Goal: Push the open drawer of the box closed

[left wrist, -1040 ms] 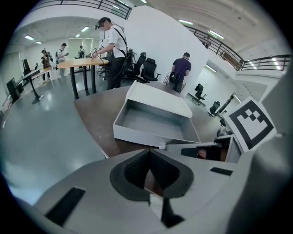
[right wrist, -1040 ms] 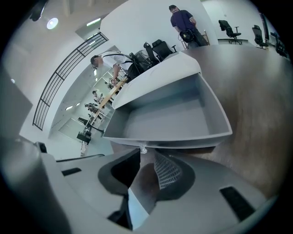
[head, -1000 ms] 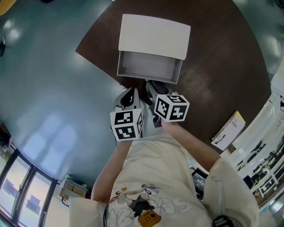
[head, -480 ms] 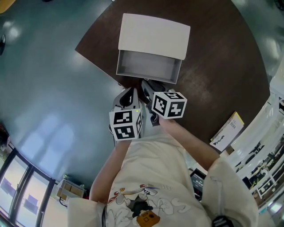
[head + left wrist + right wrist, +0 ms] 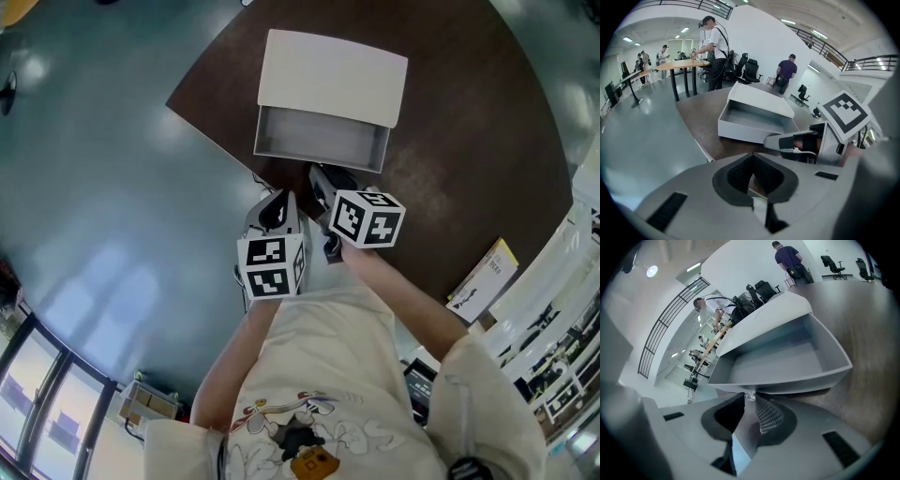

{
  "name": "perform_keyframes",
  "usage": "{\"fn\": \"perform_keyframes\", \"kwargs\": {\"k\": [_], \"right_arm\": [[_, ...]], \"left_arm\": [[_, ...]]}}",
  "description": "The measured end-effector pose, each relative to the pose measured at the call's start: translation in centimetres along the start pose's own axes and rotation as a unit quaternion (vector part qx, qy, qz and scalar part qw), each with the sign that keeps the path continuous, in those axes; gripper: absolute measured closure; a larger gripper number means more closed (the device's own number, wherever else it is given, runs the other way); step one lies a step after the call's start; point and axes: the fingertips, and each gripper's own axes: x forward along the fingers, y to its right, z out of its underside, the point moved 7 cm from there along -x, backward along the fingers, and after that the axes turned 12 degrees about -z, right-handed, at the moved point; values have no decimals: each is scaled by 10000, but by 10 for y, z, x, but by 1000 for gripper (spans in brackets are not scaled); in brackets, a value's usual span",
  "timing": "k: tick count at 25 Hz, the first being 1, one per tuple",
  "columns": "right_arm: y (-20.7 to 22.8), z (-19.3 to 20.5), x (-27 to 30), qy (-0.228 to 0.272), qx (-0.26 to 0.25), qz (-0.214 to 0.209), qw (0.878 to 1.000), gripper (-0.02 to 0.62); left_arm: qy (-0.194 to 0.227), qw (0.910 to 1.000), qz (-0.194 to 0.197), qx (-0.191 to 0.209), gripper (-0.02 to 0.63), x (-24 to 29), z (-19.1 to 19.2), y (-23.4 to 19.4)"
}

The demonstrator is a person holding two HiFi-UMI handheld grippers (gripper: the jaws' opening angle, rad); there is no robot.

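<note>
A white box [image 5: 333,75] stands on the dark round table [image 5: 469,141], its empty grey drawer [image 5: 322,145] pulled out toward me. My right gripper [image 5: 321,174] points at the drawer front [image 5: 787,383], and its tips [image 5: 749,397] touch the lower edge of that front. Its jaws are closing, tips nearly together with nothing between them. My left gripper [image 5: 278,200] hovers just left of and behind it, off the table's edge, shut and empty. From the left gripper [image 5: 752,155] I see the drawer [image 5: 757,124] ahead and the right gripper [image 5: 806,145] beside it.
A yellow-edged booklet [image 5: 483,277] lies at the table's right rim. The table edge [image 5: 211,131] runs diagonally left of the box, with grey floor [image 5: 94,187] beyond it. Several people [image 5: 712,51] stand by a wooden table [image 5: 682,65] far behind.
My right gripper has edged forward against the drawer front, and the drawer seems slightly less far out. The left gripper has hardly moved.
</note>
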Motion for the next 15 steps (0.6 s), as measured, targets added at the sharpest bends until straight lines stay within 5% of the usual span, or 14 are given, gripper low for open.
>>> {"fn": "perform_keyframes", "kwargs": {"k": [15], "right_arm": [[8,-17,5,46,94,11,9999,518]], "left_arm": [[42,10000,12,64,600,5,-9,9]]}}
